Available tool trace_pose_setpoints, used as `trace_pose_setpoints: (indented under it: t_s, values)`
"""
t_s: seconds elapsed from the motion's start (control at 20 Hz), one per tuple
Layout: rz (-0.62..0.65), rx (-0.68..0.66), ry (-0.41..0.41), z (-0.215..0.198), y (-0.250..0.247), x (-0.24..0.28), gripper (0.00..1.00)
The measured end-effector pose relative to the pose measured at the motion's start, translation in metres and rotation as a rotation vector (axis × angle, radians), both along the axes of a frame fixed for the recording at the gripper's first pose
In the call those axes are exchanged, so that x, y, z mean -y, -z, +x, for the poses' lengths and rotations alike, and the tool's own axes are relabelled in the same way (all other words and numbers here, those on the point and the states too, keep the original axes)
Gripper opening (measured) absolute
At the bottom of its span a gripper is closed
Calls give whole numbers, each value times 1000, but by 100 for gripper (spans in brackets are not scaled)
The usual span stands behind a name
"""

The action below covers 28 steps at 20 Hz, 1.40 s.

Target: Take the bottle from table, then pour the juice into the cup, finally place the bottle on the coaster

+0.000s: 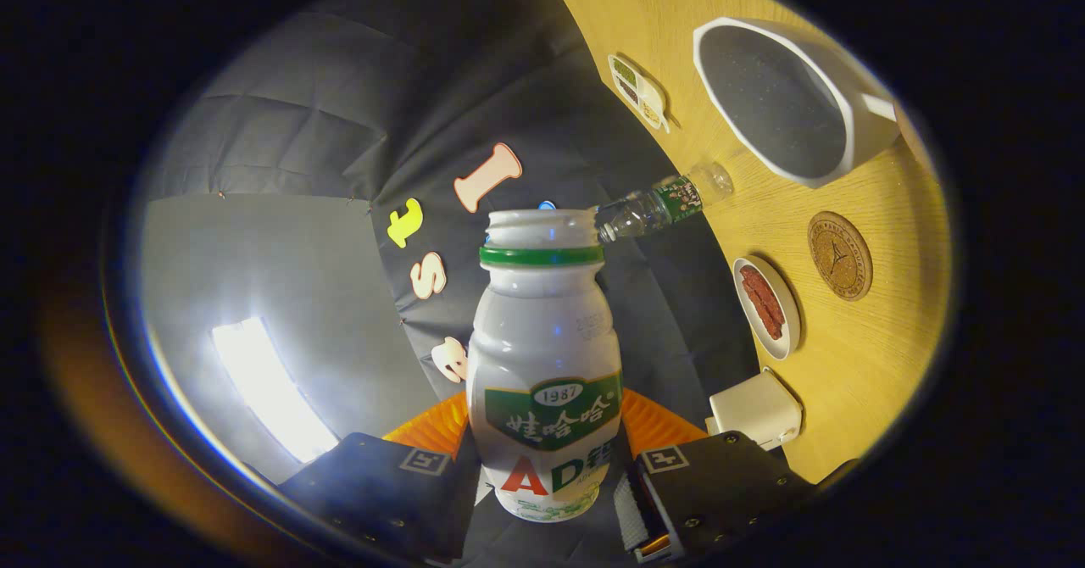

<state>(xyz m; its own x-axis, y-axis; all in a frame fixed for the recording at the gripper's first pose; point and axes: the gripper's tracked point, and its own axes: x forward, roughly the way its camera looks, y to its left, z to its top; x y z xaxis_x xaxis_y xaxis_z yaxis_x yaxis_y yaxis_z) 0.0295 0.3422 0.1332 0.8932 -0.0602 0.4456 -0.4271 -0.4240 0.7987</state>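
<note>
The tongs [549, 475] clamp the open juice bottle [545, 356] by its lower body, lifted and rolled off the counter [856, 381]. Taking is done; pouring seems underway or finished, hard to say. Its label reads "1987" and "AD". The cup [784, 102] lies at one o'clock, the coaster [839, 255] at two.

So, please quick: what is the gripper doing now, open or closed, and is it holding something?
Gripper: closed on the white bottle, one finger pressing each side; the bottle is uncapped and lifted clear of the table.
</note>
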Motion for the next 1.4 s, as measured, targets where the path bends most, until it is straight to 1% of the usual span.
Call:
trace_pose_setpoints:
  t_s: [0.55, 0.65, 0.7, 0.8, 0.95, 1.1, 1.2, 1.3, 1.4]
  values:
    - [44, 6, 5, 0, -4, 7, 66]
    - [26, -3, 3, 1, -1, 5, 66]
    - [-12, -19, 2, 3, 1, 1, 66]
    - [-140, -72, 7, 10, 11, -9, 67]
    - [-363, -164, 27, 16, 27, -20, 66]
    - [-588, -266, 67, 26, 48, -24, 66]
    - [-693, -309, 92, 24, 56, -25, 66]
    - [-763, -337, 105, 24, 60, -25, 67]
    - [-862, -383, 127, 25, 69, -23, 67]
